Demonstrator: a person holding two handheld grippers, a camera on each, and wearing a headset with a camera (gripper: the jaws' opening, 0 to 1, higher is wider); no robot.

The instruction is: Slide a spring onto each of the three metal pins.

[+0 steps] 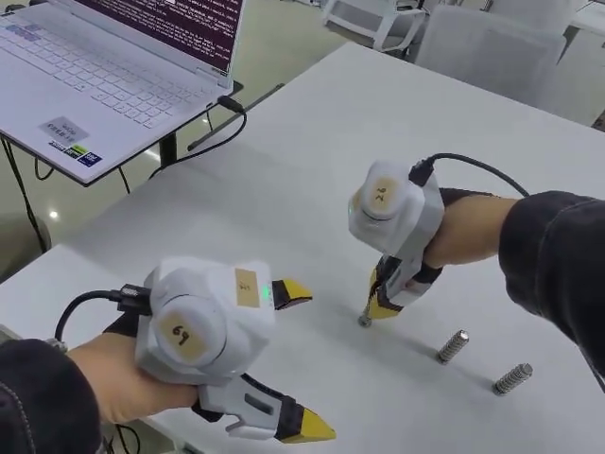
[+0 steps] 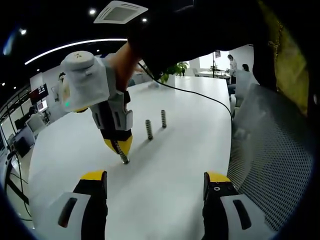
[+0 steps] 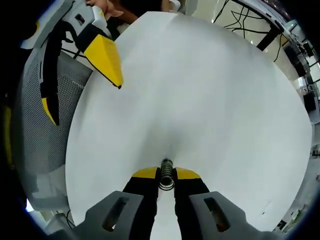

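The third and last spring appears to be in hand: two upright metal pins (image 1: pixel 452 347) (image 1: pixel 511 378) just beside the work already look sleeved in coils. The right gripper (image 1: pixel 383 305) points steeply down, jaws clamped on a coiled steel spring (image 3: pixel 166 179) whose lower end touches the white counter (image 1: pixel 312 170). Whether a pin is inside it, I cannot tell. Next, it likely calls for easing the spring straight down and then releasing. The left gripper (image 2: pixel 155 177) hovers low and level nearby, jaws wide apart and empty. A dark-sleeved arm reaches in from the right.
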